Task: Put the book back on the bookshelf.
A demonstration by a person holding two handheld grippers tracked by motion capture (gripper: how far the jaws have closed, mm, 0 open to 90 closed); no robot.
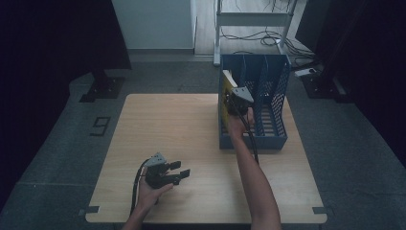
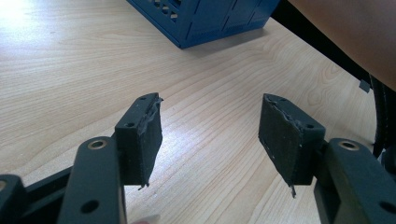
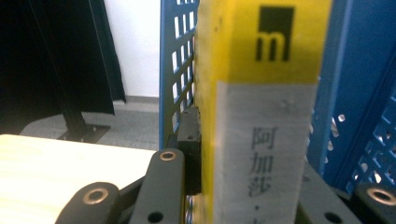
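Observation:
A yellow book (image 3: pixel 261 93) with a grey spine label stands upright in the leftmost slot of a blue perforated file rack (image 1: pixel 275 139). My right gripper (image 3: pixel 252 154) is shut on it, one black pad (image 3: pixel 190 140) pressed flat against its cover. From above, the right gripper (image 1: pixel 235 101) sits low inside that slot, with the book's yellow edge (image 1: pixel 224 93) beside it. My left gripper (image 1: pixel 181 171) rests low over the wooden table (image 1: pixel 191 124) at the front left. It is open, and bare wood lies between its pads (image 2: pixel 210 135).
The rack (image 2: pixel 210 18) stands at the table's right rear, and its other two slots hold nothing. A person's right forearm (image 1: pixel 253 177) stretches across the table's right half, trailing a black cable. Dark curtains and floor cables lie beyond the table.

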